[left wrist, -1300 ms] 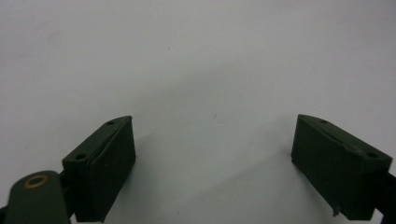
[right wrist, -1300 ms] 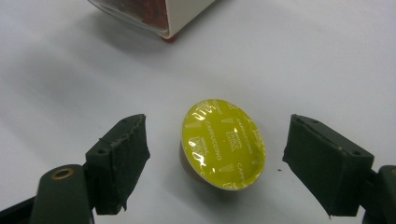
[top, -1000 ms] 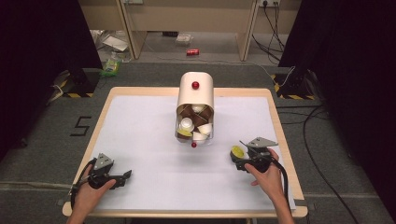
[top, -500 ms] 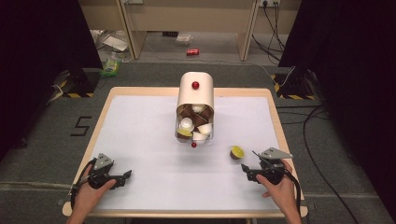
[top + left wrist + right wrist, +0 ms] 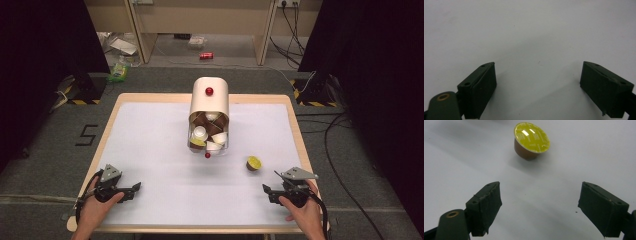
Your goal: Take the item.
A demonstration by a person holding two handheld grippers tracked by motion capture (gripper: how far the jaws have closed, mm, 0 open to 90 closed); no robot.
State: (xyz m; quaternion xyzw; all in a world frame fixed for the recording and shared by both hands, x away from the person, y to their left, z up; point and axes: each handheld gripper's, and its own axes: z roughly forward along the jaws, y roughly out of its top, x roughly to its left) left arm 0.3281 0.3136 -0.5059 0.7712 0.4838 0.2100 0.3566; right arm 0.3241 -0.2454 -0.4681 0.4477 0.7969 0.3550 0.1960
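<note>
Capsule (image 5: 254, 163) with yellow lid, lying tilted on the white table (image 5: 150, 145), right of centre and apart from the dispenser (image 5: 210, 102); in the right gripper view the same capsule (image 5: 531, 141) rests on its side, brown body on the surface, lid facing up and toward the camera, well ahead of the jaws and touching neither. Right tongs (image 5: 270, 191), near the table's front right corner, held in the right hand (image 5: 300, 212); jaws have just been opening and stand wide apart, with bare table between them; right tongs (image 5: 540, 207) aimed roughly at the capsule. Left tongs (image 5: 132, 189), near the front left corner, held in the left hand (image 5: 95, 212); jaws likewise wide apart, nothing between them; left tongs (image 5: 539, 87) over plain white surface. Dispenser: cream, round-topped housing with a red knob (image 5: 209, 91) on top, standing at the table's far middle; its clear front compartment holds a heap of brown and white capsules, one with a yellow lid at the lower left of the heap; a small red ball (image 5: 207, 155) lies on the table just in front of its base. Capsule sits between dispenser and right tongs, nearer the latter; left tongs well apart from all three.
</note>
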